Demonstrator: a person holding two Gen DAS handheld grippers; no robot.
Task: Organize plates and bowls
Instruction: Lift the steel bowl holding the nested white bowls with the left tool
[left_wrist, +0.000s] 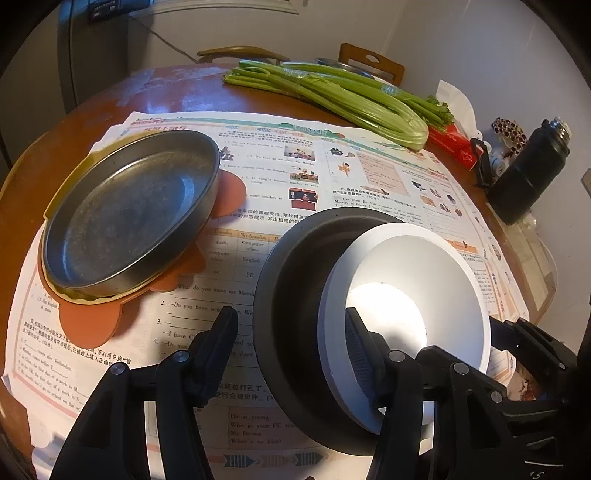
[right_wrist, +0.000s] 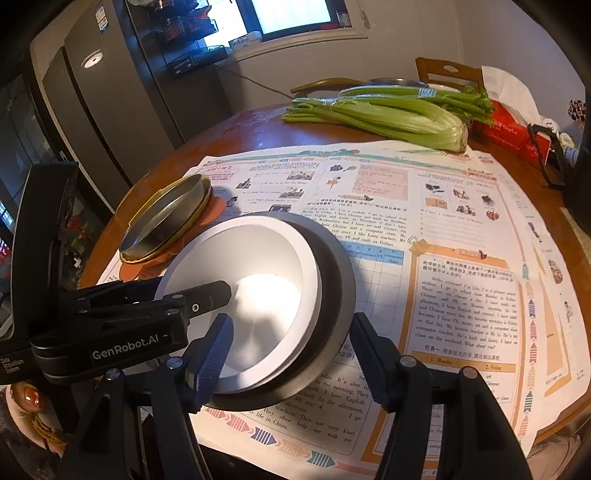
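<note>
Black fingers of the left gripper (left_wrist: 291, 343) were seen parted around the near walls of a white bowl (left_wrist: 417, 273) nested, tilted, in a dark bowl (left_wrist: 291, 258); whether the pads pressed could not be told. A metal plate (left_wrist: 129, 210) lay stacked on mats, left, on printed paper (left_wrist: 369, 166). From the right wrist, the right gripper (right_wrist: 291, 350) was seen straddling the dark bowl's (right_wrist: 332, 266) near rim, the white bowl (right_wrist: 258, 258) inside; contact could not be told

Celery (left_wrist: 343, 96) lies on the round table (left_wrist: 177, 88) beyond printed worksheets (left_wrist: 369, 173), near a black flask (left_wrist: 524, 173).
</note>
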